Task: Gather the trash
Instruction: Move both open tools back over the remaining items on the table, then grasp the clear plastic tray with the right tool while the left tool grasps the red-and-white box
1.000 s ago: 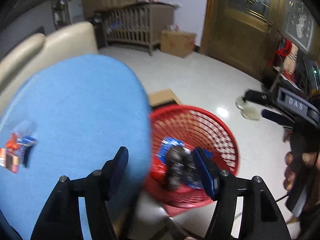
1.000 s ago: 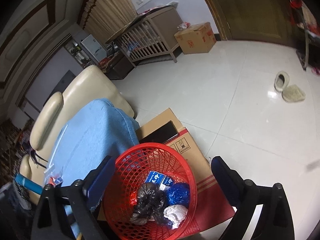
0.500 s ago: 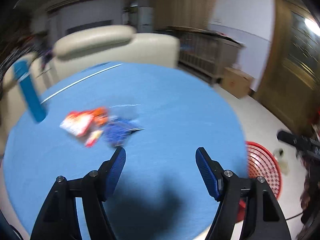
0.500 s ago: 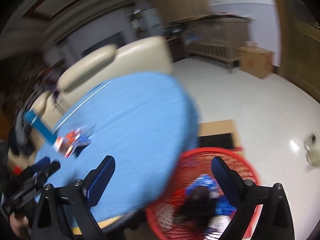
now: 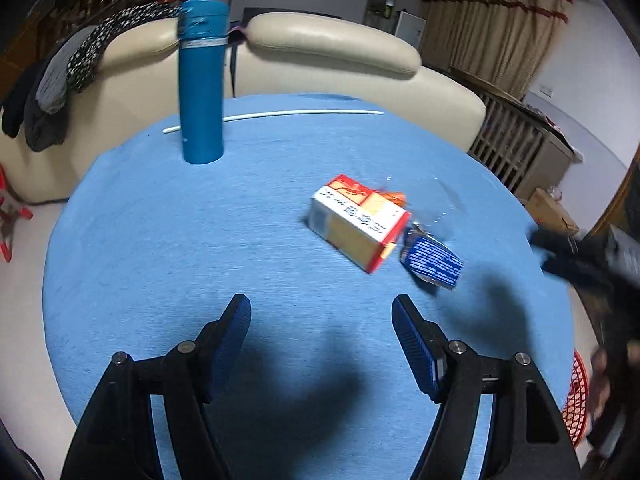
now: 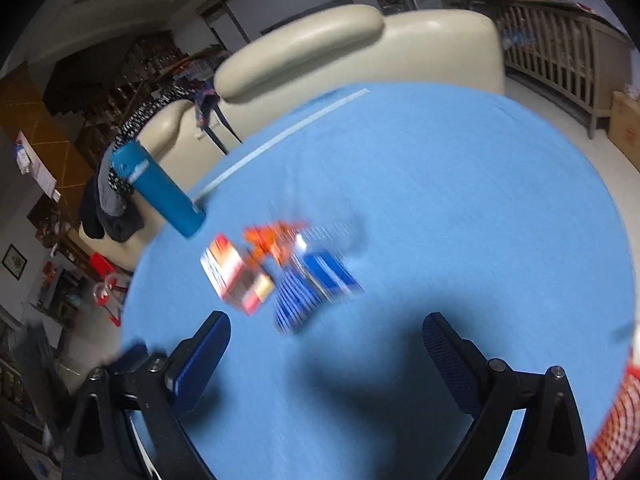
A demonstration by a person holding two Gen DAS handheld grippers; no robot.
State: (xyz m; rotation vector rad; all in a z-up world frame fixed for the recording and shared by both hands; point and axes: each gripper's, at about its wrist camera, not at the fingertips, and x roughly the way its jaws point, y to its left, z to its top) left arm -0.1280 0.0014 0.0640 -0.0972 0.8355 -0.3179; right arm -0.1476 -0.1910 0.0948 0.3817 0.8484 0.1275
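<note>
Both grippers, left gripper (image 5: pixel 321 312) and right gripper (image 6: pixel 326 332), are held wide apart and empty above the tabletop (image 5: pixel 168 240). The box (image 5: pixel 358 226) and blue packet (image 5: pixel 432 262) lie just ahead of them; a reach is judged underway, and closing on one piece is called for next.

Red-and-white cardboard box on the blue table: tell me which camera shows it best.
Left wrist view: the red-and-white cardboard box is sharp, printing visible. The right wrist view shows it motion-blurred, its edges smeared.

blue table (image 5: pixel 160 240), carton (image 5: pixel 356 222), wrapper (image 5: pixel 434 262), flask (image 5: pixel 202 80)
</note>
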